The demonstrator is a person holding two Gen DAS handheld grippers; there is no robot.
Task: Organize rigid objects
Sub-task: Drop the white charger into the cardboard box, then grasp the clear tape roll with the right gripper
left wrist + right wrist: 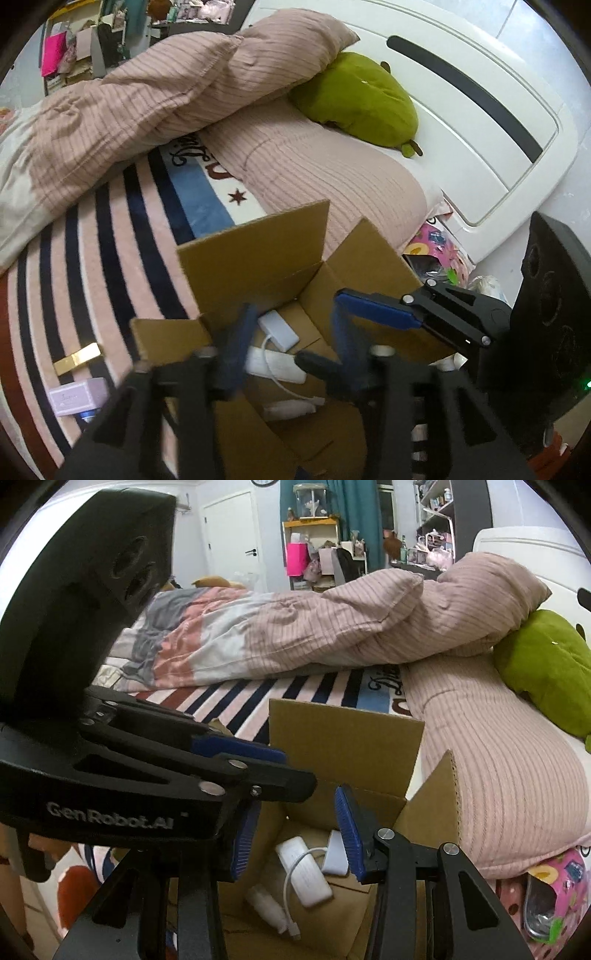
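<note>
**Even indoor light, blurred near field, fisheye warp**

Soft, cool room light fills both views without hard shadows. The left gripper (291, 343) is smeared by motion blur; the bedding beyond stays sharper. Edges bow strongly, with black vignette corners. The white headboard (461, 122) is slightly overexposed.

A brown cardboard box (343, 734) holds white chargers (304, 873); the blanket (110, 229) is pink with navy stripes (pillows (147, 96) ribbed dusty pink), the plush (362, 96) olive green.

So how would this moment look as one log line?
cardboard box: open on bed | white charger: inside | both jaws: empty, above box
</note>
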